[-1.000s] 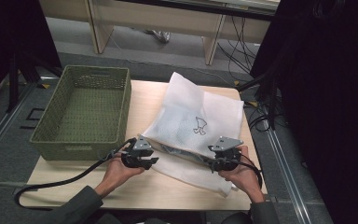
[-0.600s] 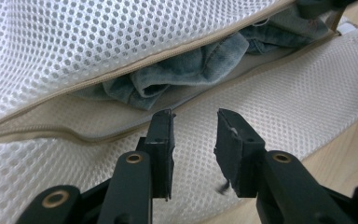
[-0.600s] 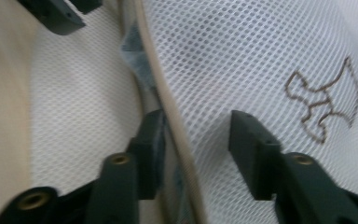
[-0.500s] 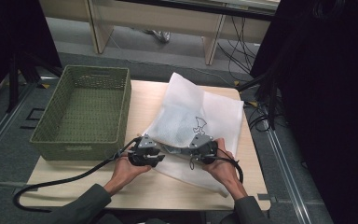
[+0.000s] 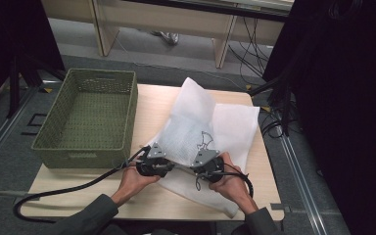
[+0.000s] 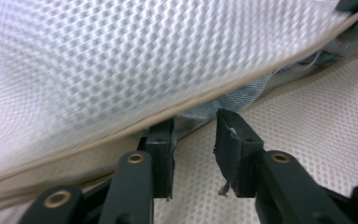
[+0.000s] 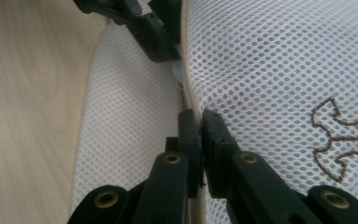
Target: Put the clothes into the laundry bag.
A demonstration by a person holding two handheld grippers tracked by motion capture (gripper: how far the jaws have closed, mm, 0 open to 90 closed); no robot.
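Note:
A white mesh bag with a brown embroidered mark lies on the wooden table. Both grippers meet at its near edge, tips facing each other. My right gripper is shut on the bag's beige-trimmed edge. My left gripper has just been closing its jaws, which still stand apart. Its left finger sits under the lifted upper layer, and grey cloth shows inside the opening just beyond its tips. In the high view the left gripper and right gripper are close together.
A green woven basket stands on the table's left side, close to the left hand. A black cable trails off the front left edge. Bare wood shows along the near edge.
The right hand has slid left along the bag's near edge toward the left gripper, and its jaws have shut on the edge. The left hand has stayed put.

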